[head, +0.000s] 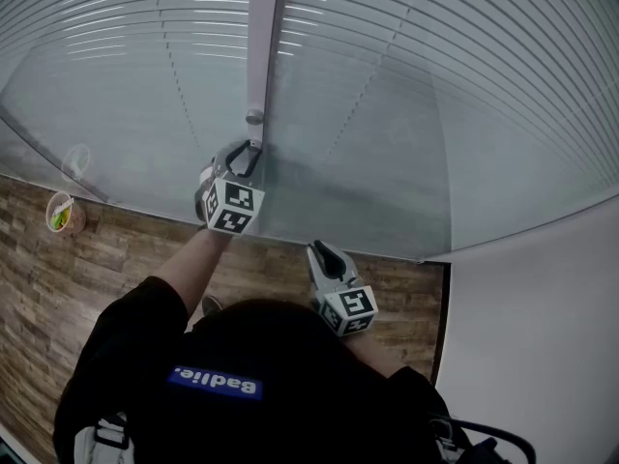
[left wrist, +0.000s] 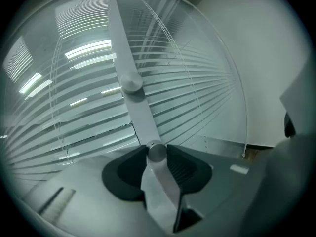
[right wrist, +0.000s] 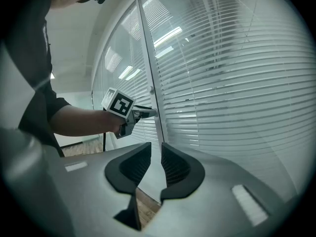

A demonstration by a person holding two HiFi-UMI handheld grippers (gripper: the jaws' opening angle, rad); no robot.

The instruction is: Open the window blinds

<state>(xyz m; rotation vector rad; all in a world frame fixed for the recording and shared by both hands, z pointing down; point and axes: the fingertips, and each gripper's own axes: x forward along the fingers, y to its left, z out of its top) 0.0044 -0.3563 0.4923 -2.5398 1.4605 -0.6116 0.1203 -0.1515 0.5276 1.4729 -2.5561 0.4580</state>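
White slatted blinds [head: 435,85] hang behind glass panes split by a grey upright frame bar [head: 263,37]. Two small round knobs sit on that bar. My left gripper [head: 249,156] reaches up to the bar, and in the left gripper view its jaws are shut on the lower knob [left wrist: 157,152], pads against both its sides. The upper knob [left wrist: 131,82] is free. My right gripper [head: 325,251] hangs lower and to the right, short of the glass, jaws a narrow gap apart with nothing between them [right wrist: 155,154]. The right gripper view also catches the left gripper [right wrist: 143,113] at the bar [right wrist: 150,73].
Wood-look floor [head: 126,249] runs along the foot of the glass. A small cup [head: 64,213] stands on it at the left. A white wall [head: 532,336] meets the glass at the right. The person's dark sleeve and torso [head: 242,385] fill the bottom.
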